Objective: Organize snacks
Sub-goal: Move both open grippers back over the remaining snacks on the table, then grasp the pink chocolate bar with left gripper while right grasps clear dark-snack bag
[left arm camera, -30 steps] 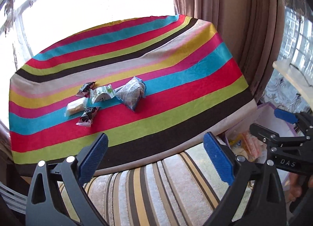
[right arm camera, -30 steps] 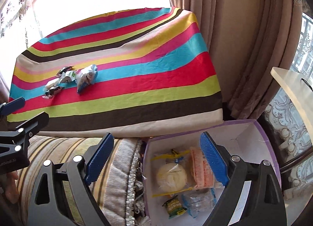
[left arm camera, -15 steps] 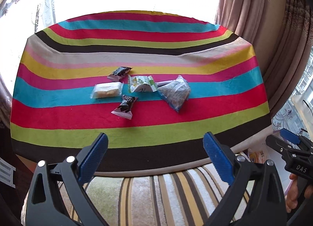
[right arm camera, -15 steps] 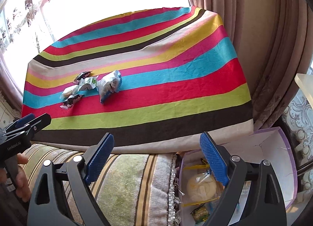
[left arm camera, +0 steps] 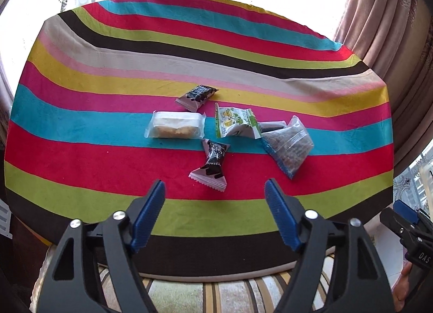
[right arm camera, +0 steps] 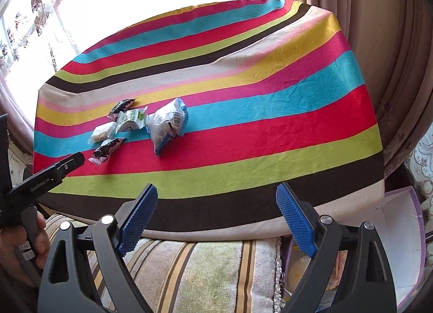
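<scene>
Several snack packets lie together on the striped tablecloth [left arm camera: 81, 156]: a dark cookie pack [left arm camera: 212, 162] nearest me, a pale cake bar [left arm camera: 176, 125], a second dark pack [left arm camera: 197, 96], a green and white pack [left arm camera: 234, 123] and a clear bag of brown bits [left arm camera: 288, 148]. My left gripper [left arm camera: 215, 200] is open and empty, just short of the nearest dark pack. My right gripper [right arm camera: 216, 207] is open and empty over the table's front edge. The cluster also shows in the right wrist view [right arm camera: 135, 126], far left.
A purple-rimmed white box [right arm camera: 400, 229] holding snacks sits low at the right, beside a striped cushion [right arm camera: 203, 272]. Brown curtains [right arm camera: 379, 42] hang to the right. Bright windows stand behind the table.
Both grippers have moved forward and left toward the table. The snack cluster has come much closer in the left wrist view. The box has slid to the right edge of the right wrist view.
</scene>
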{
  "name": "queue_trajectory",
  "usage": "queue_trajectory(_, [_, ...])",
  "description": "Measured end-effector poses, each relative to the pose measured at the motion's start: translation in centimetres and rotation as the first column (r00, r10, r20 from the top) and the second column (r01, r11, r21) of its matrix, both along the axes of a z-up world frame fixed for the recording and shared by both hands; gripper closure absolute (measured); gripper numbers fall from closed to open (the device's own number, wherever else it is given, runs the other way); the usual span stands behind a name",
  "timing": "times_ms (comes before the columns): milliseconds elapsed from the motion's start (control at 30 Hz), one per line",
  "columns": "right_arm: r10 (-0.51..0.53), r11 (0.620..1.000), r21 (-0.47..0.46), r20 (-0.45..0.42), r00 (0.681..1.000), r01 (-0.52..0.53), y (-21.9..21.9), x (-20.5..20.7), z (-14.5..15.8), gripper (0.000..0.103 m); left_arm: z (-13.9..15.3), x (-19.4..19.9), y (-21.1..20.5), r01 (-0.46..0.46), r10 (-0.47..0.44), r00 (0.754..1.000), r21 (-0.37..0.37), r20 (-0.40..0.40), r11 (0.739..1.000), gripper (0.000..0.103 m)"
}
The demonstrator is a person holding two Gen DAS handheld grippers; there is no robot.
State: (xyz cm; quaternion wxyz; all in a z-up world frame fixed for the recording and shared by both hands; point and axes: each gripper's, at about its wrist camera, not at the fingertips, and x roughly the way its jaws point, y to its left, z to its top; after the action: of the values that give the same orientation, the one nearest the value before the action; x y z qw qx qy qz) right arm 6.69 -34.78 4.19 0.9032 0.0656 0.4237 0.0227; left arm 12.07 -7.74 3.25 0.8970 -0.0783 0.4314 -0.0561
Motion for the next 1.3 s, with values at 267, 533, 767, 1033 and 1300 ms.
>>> queue_trajectory(267, [0.007,1.000,0.008,-0.002,1.000,-0.007,2.2,4.1,-0.4,0.016,-2.1,3.2,0.0,0.004,-0.004,0.999,0.003,-0.053,1.000,0.039])
queue_trajectory(533, [0.064,0.995,-0.077,0.002,0.998,-0.064,5.2,9.4,-1.1,0.016,-3.6,5.0,-0.1,0.009,-0.009,0.996,0.003,-0.092,1.000,0.044])
queue_trajectory(767, [0.151,0.966,-0.201,-0.066,0.986,-0.162,8.2,13.3,-3.2,0.016,-4.2,5.8,-0.1,0.018,-0.019,0.994,-0.011,-0.110,1.000,0.054])
queue_trajectory(1033, [0.187,0.950,-0.230,-0.116,0.975,-0.210,9.8,15.4,-5.3,0.016,-4.9,6.2,-0.1,0.029,-0.031,0.991,-0.021,-0.130,0.999,0.068])
queue_trajectory(1300, [0.208,0.950,-0.202,-0.149,0.967,-0.236,10.3,16.4,-6.8,0.021,-4.9,6.1,0.0,0.023,-0.026,0.992,-0.021,-0.124,1.000,0.070])
